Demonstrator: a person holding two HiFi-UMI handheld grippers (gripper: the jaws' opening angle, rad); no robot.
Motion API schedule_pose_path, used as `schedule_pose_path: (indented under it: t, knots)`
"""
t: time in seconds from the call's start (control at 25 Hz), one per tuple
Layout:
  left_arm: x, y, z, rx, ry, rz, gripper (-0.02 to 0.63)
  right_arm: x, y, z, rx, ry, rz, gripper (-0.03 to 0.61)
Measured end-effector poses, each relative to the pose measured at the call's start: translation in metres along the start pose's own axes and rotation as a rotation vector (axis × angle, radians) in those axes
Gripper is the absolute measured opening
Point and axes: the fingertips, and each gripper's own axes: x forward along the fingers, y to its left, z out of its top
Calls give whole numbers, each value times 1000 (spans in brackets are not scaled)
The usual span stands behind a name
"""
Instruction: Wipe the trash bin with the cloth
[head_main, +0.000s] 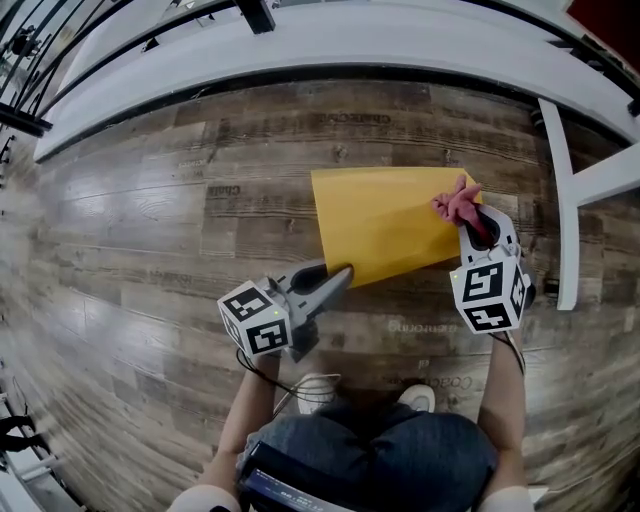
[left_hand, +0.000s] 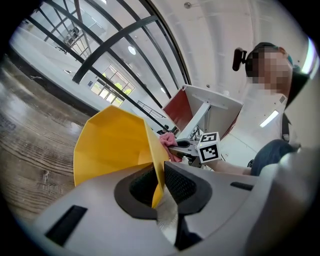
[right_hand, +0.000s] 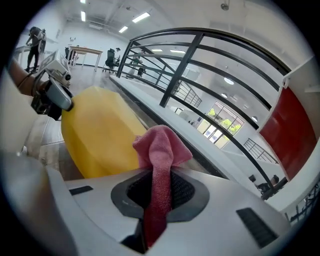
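Two shoes (head_main: 318, 390) and a lap in blue jeans (head_main: 370, 445) are seen nearest, at the bottom of the head view, with a forearm reaching forward on each side.

Just beyond the knees, the left gripper (head_main: 340, 275) is held low and close to level. Its jaws are closed almost together, and a thin yellow edge is clamped between the ribbed pads; in the left gripper view this edge is shown to be the wall of the trash bin (head_main: 385, 225). The bin is thus held at its near left corner.

To the right and a little farther out, the right gripper (head_main: 478, 228) is pointed downward and away. Its jaws are closed on the cloth (head_main: 455, 203), a pink one, of which a narrow fold is pinched between the pads while a bunched end sticks out past the tips. The bunched end is placed at the far right corner of the bin; whether it is pressed against the yellow surface cannot be told.

The bin is seen over the wooden floor (head_main: 150, 220), directly ahead of the person, between the two grippers.

Farther off, a white frame leg (head_main: 560, 200) is found to the right, and a long white ledge (head_main: 350, 40) with dark railings is set across the back.
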Motion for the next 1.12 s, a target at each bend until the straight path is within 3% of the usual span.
schedule_pose_path:
  t: [0.28,0.44,0.56,0.68,0.88,1.12]
  knots:
    - [1,2,1,-20,-15,5,38,-2,-15,-15,39,22,-50,44]
    - [0,4,4,-20,-14,23,40,-27,12,45,-11,-109,2,44]
    - [1,4,5,-20,-12,35,41,-47,56,95,-101,-232,98,43]
    - [3,4,6,-32,-7,49,43,-53,102,121,-175,-295,201,44]
    - [2,5,7,-48,12,72,44,-41,139,122,-238,-288,270,44]
    - [4,7,10,-52,8,77,46,-31,131,104,-223,-250,252,43]
